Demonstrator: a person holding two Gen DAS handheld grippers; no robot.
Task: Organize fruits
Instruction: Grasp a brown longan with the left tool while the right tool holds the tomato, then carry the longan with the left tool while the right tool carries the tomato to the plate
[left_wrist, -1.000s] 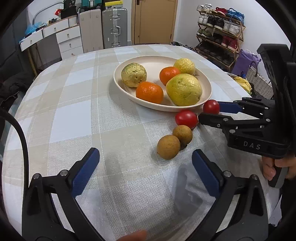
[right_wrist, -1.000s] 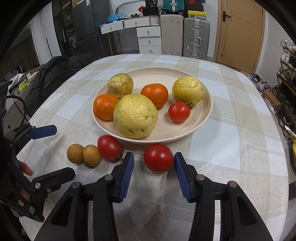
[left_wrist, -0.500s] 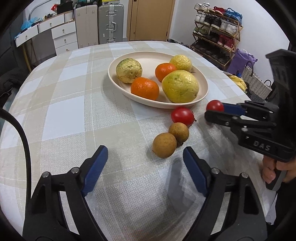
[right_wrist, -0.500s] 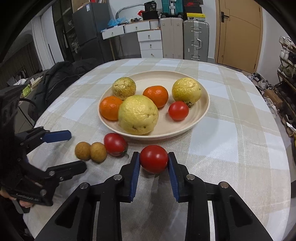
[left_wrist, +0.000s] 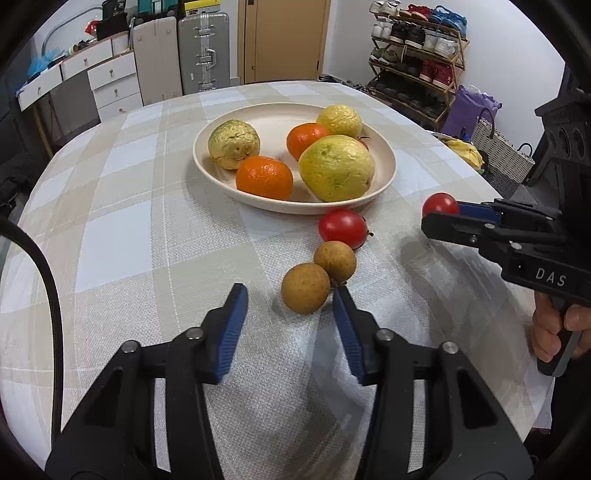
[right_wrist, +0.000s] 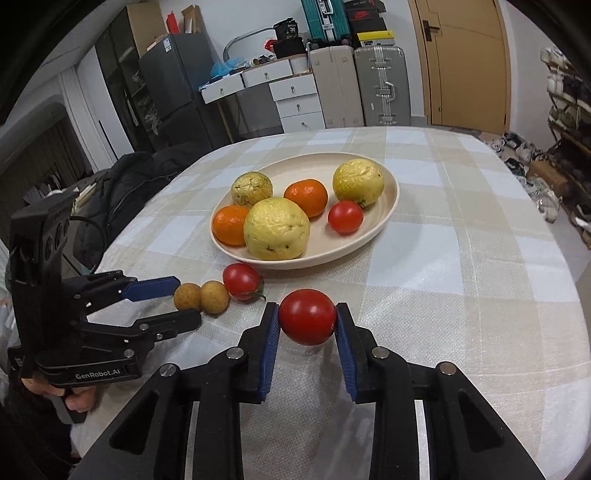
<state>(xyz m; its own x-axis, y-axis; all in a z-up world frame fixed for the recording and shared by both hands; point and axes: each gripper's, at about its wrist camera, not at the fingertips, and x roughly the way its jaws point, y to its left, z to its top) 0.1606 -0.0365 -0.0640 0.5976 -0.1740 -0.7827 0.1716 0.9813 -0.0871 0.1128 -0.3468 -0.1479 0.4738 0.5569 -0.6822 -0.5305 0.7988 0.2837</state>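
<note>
Right gripper (right_wrist: 307, 322) fingers clamp a tomato (right_wrist: 307, 316); left gripper (left_wrist: 289, 297) fingers, just narrowed, grip nothing

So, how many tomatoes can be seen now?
3. One tomato lies on the plate, one on the table beside the two brown fruits, and one is clamped in the right gripper. None seems hidden.

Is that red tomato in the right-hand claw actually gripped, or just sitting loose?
Gripped: the right gripper is shut on the tomato, both blue pads pressing its sides.

Bright, sharp, soft shadows, fisheye-warped dark corners.
</note>
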